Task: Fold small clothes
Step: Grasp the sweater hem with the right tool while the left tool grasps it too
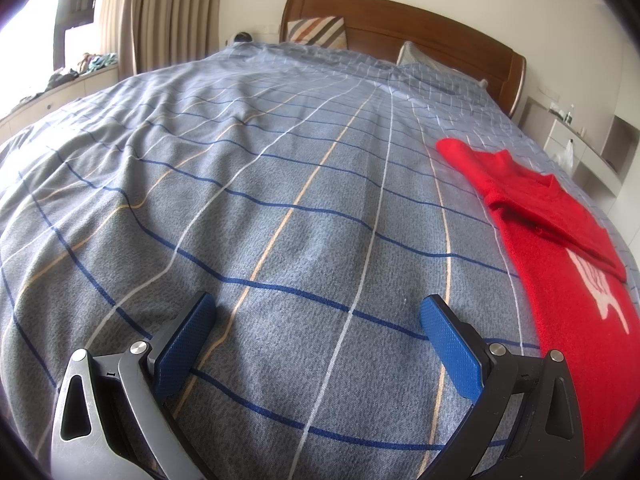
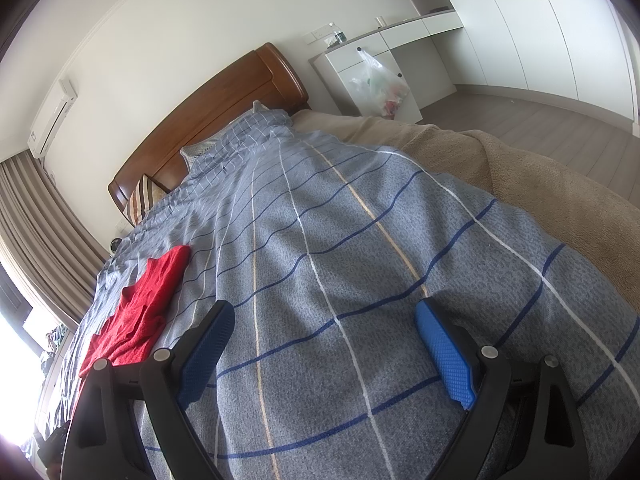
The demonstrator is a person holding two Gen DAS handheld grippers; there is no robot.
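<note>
Between both sets of jaws, spread wide and empty, lies only the plaid bedspread (image 1: 280,208). Off between the left gripper (image 1: 316,312) and right gripper (image 2: 324,316) lies the red garment (image 1: 560,240); grabbing low could pinch bedspread too.

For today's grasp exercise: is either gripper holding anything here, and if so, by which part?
Nothing is held. The left gripper and right gripper are both open over the checked bedspread; the red garment lies untouched.
</note>
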